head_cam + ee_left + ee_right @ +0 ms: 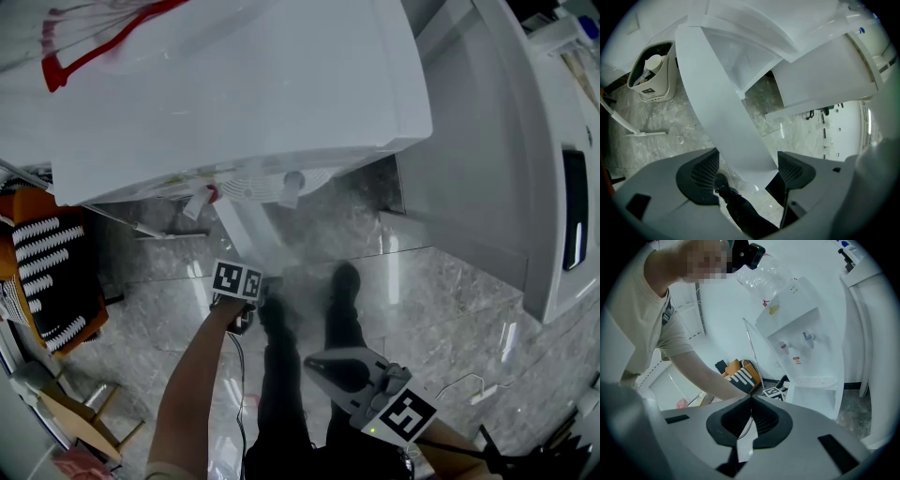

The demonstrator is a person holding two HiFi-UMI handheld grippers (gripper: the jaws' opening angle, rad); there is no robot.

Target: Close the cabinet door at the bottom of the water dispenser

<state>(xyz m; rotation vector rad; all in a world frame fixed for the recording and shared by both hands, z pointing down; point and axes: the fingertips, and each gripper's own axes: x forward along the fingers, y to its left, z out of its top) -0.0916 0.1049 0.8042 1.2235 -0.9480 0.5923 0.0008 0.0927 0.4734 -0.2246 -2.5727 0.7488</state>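
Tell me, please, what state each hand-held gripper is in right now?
Left hand-held gripper: open, with the edge of the cabinet door between its jaws.
Right hand-held gripper: shut, holding nothing.

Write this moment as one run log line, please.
cabinet door: open, swung out from water dispenser | left gripper: open, jaws astride door's free edge | right gripper: shut, empty, away from door

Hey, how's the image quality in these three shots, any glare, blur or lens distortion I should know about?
Head view: bright streaks of glare on the glossy floor. Left gripper view: fisheye bows the cabinet door, and the corners go black. Right gripper view: same bowing on the water dispenser, under even, bright light.
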